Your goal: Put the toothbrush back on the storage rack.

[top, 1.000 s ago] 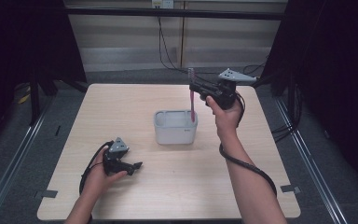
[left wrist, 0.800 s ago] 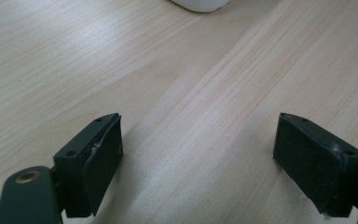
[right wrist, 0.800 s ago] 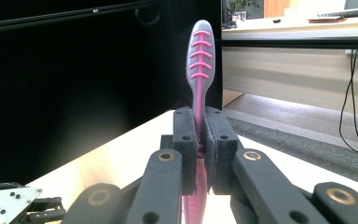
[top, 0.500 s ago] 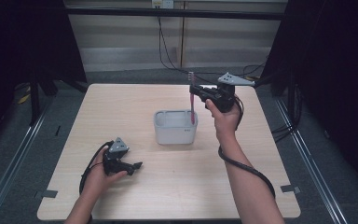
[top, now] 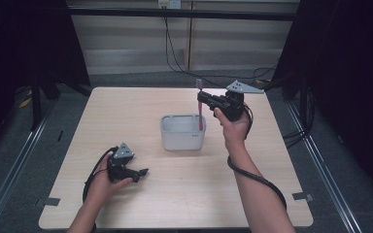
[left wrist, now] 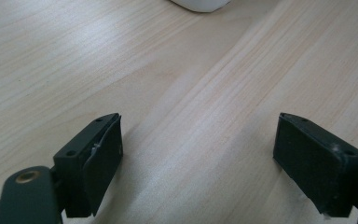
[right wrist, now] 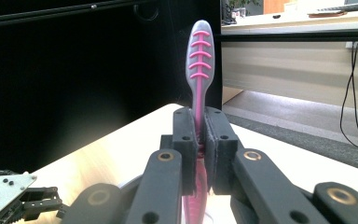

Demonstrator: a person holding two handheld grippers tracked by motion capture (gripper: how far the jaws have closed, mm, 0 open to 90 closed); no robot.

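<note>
At the left, the left tool (top: 135,171) is rested on the counter (top: 126,116), jaws spread wide and empty. At centre, a white tub (top: 182,132) is seen. At the right, a pink-and-grey toothbrush (top: 200,104) is clamped upright in the right tool (top: 205,98), lifted slightly higher than a second ago; its lower end appears almost clear of the tub, suggesting removal is under way.

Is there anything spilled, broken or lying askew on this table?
Nothing stands out. The right hand-held gripper holds the pink toothbrush upright over the white container; the table looks clean.
</note>
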